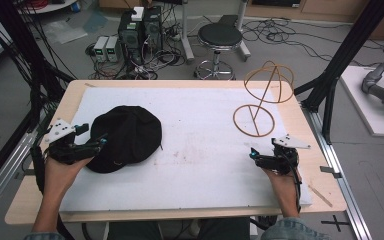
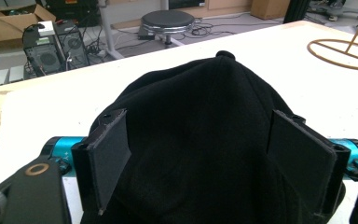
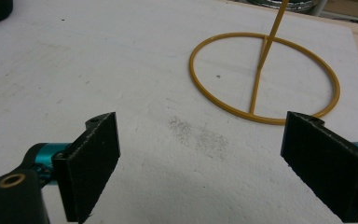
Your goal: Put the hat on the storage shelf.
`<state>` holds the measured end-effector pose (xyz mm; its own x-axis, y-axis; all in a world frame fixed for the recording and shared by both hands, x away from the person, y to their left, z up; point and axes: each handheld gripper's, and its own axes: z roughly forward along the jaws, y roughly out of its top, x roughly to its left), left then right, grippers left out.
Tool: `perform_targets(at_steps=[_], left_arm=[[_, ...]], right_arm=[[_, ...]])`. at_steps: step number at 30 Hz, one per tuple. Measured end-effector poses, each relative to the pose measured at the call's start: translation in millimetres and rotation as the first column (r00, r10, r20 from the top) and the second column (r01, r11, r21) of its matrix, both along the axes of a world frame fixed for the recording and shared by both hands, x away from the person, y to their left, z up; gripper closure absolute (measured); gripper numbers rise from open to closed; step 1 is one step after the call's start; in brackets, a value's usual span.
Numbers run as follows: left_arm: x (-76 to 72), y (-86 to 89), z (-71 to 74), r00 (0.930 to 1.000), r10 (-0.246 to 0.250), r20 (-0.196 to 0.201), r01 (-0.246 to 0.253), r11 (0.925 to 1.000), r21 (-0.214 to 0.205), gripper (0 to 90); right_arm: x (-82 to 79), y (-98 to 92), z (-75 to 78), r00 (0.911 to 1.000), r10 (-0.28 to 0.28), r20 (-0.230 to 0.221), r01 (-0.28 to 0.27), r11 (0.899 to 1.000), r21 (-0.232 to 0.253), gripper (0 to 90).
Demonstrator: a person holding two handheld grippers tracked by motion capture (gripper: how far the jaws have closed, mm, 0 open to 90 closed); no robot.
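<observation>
Now left gripper (image 2: 209, 158) is sitting at the near-left edge of the black hat (image 1: 125, 137), jaws spread wide around it, not pinching; right gripper (image 3: 205, 163), jaws apart, is hovering well right of hat, just beside the wire stand (image 1: 254, 120).

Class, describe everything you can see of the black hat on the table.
The black hat is a soft, fleece-like cap with a small button on its crown. It lies flat and slightly crumpled on the left part of the white mat. The left gripper sits at its near-left edge, jaws open on either side of the fabric, not visibly pressing it.
</observation>
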<state>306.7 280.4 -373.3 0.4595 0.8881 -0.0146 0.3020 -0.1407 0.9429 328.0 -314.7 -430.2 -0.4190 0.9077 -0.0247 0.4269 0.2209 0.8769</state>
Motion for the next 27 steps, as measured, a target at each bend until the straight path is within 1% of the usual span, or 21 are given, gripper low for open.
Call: perform_targets(at_steps=[3, 5, 7, 11, 14, 16, 18, 20, 22, 24, 25, 26, 27], left_arm=[[-0.2, -0.7, 0.8, 1.0, -0.003, 0.004, 0.003, 1.0, 0.003, 21.5], [-0.2, -1.3, 1.5, 0.9999, -0.005, 0.01, 0.005, 1.0, 0.002, 21.4], [0.3, -2.1, 1.6, 0.9999, -0.009, 0.013, 0.009, 0.9999, -0.005, 21.4], [2.6, -4.4, 2.1, 0.9997, -0.01, 0.02, 0.01, 0.9999, -0.008, 21.4], [6.0, -11.0, 3.6, 0.9993, -0.025, 0.029, 0.025, 0.9997, -0.007, 21.4], [7.5, -13.6, 3.8, 0.9992, -0.026, 0.031, 0.026, 0.9996, -0.005, 21.4], [10.2, -16.9, 4.0, 0.999, -0.032, 0.03, 0.032, 0.9994, -0.008, 21.4], [15.8, -23.7, 4.0, 0.9988, -0.034, 0.034, 0.034, 0.9994, 0.004, 21.4], [18.5, -26.8, 4.2, 0.9987, -0.04, 0.032, 0.039, 0.9992, 0.006, 21.4], [22.2, -32.6, 4.9, 0.9988, -0.042, 0.027, 0.041, 0.9989, 0.022, 21.4], [24.6, -37.2, 5.5, 0.9984, -0.047, 0.03, 0.046, 0.9985, 0.029, 21.4], [28.3, -43.6, 6.2, 0.9983, -0.054, 0.024, 0.053, 0.9978, 0.041, 21.4], [28.3, -43.6, 6.2, 0.9983, -0.054, 0.024, 0.053, 0.9978, 0.041, 21.4]], right_arm=[[0.2, -0.1, -0.1, 1.0, 0.005, 0.004, -0.005, 1.0, -0.004, 11.4], [-0.1, -0.4, 0.2, 1.0, 0.002, -0.002, -0.002, 1.0, 0.003, 11.4], [-0.3, -0.8, 0.3, 1.0, 0.001, 0.004, -0.001, 1.0, 0.006, 11.4], [-1.8, -0.8, 0.1, 1.0, 0.008, -0.003, -0.008, 1.0, 0.002, 11.4], [-4.1, -0.6, 0.3, 1.0, 0.008, -0.003, -0.008, 1.0, 0.0, 11.4], [-4.4, -0.6, 0.3, 1.0, 0.009, -0.003, -0.009, 1.0, -0.002, 11.4], [-5.3, -0.1, 0.4, 1.0, 0.007, -0.004, -0.007, 1.0, 0.006, 11.4], [-7.9, 1.5, 1.5, 1.0, 0.009, 0.003, -0.009, 1.0, 0.006, 11.4], [-8.5, 1.5, 1.5, 0.9999, 0.011, 0.005, -0.011, 1.0, 0.004, 11.4], [-10.9, 0.8, 0.9, 0.9999, 0.011, 0.005, -0.011, 1.0, 0.007, 11.4], [-11.8, 0.1, 0.6, 0.9999, 0.014, 0.005, -0.014, 1.0, 0.006, 11.4], [-14.7, -1.6, 0.2, 0.9999, 0.014, 0.005, -0.014, 1.0, 0.0, 11.4], [-15.8, -2.0, 0.2, 0.9999, 0.013, 0.004, -0.013, 1.0, 0.003, 11.4]])
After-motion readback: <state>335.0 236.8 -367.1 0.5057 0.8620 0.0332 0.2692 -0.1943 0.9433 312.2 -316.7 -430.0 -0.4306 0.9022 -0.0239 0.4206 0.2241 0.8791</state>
